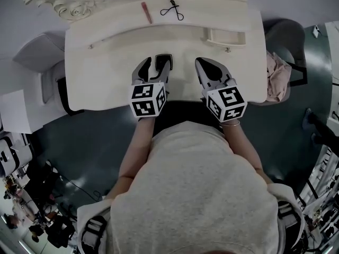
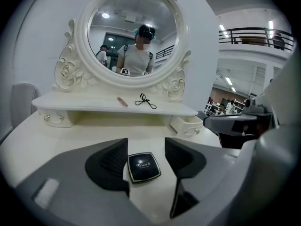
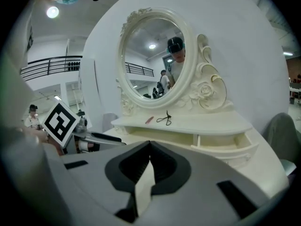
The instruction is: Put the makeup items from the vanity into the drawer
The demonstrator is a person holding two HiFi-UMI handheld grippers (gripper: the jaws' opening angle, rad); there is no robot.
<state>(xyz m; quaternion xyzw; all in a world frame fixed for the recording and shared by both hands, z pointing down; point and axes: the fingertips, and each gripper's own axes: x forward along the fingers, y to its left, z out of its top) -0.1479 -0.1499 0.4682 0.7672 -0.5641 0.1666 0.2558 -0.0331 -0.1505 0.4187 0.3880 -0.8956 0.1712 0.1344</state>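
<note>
A black square compact [image 2: 143, 167] lies flat on the white vanity top [image 1: 111, 78], between the jaws of my left gripper [image 2: 146, 144]. Those jaws stand apart, with a gap on the compact's right side. In the head view the compact [image 1: 162, 60] shows at the left gripper's [image 1: 155, 67] tips. My right gripper [image 1: 204, 63] hovers over the vanity's front edge, shut with nothing in it [image 3: 150, 144]. A pink stick [image 1: 146, 12] and a black eyelash curler [image 1: 172, 8] lie on the raised back shelf. A small drawer [image 1: 226, 37] under the shelf at right stands pulled out.
The round framed mirror [image 2: 134, 32] rises behind the shelf. A grey chair back [image 1: 36, 54] stands left of the vanity, and a pink cloth [image 1: 275, 77] hangs off its right end. A closed small drawer [image 2: 55, 118] sits under the shelf's left end.
</note>
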